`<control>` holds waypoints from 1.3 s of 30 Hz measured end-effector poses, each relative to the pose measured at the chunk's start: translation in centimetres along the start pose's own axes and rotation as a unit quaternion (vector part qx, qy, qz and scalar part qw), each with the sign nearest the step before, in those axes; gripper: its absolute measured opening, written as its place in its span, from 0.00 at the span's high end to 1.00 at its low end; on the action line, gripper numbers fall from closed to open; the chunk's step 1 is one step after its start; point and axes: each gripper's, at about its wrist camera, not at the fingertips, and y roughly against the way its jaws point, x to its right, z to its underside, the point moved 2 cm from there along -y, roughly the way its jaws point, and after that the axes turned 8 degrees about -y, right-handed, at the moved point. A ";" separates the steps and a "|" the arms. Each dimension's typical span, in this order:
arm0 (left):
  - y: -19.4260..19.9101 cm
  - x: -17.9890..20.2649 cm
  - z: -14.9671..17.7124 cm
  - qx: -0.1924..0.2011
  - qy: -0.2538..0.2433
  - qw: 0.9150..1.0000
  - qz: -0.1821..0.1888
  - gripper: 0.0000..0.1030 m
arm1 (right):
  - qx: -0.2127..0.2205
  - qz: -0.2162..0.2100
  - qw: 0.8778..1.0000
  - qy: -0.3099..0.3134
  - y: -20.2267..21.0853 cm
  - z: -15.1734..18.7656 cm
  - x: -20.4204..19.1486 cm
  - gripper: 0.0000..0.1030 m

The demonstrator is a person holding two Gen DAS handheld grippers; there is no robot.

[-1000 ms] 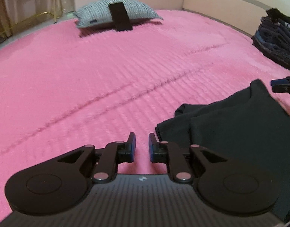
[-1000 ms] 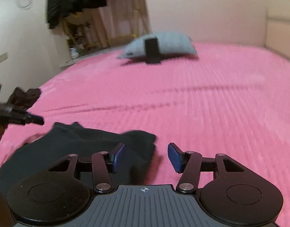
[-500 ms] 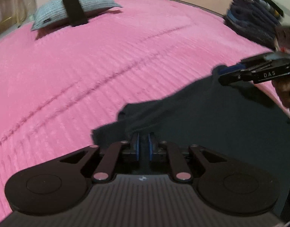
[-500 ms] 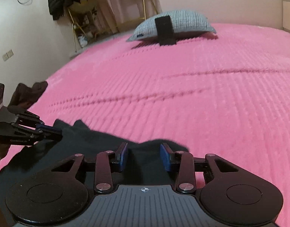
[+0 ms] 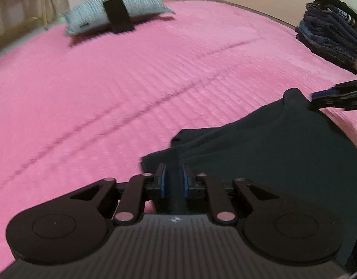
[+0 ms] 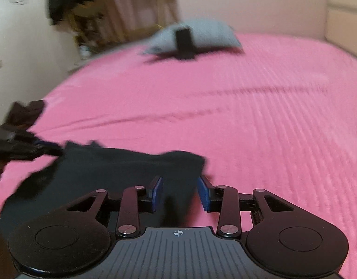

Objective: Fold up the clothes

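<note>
A black garment (image 5: 271, 144) lies on the pink bed at the near edge. My left gripper (image 5: 173, 180) is shut on a fold of its left corner. The garment also shows in the right wrist view (image 6: 122, 169). My right gripper (image 6: 179, 194) stands open with the garment's right corner lying between its fingers. The right gripper shows at the right edge of the left wrist view (image 5: 336, 97), at the garment's far corner. The left gripper shows blurred at the left of the right wrist view (image 6: 27, 147).
The pink ribbed bedspread (image 5: 108, 81) fills the view. A grey pillow (image 5: 118, 14) with a black object on it lies at the far end. A stack of folded dark clothes (image 5: 329, 30) sits at the far right. A clothes rack (image 6: 97, 7) stands beyond the bed.
My left gripper moved onto the garment's corner and shut on it. My right gripper came over the other corner, narrowed, then widened again. The garment has shifted and both views are blurred by motion.
</note>
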 end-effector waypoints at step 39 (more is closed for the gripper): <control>8.8 11.9 9.9 -0.027 -0.159 0.986 -0.034 0.80 | -0.084 0.012 0.969 0.231 5.9 13.8 -10.2 0.37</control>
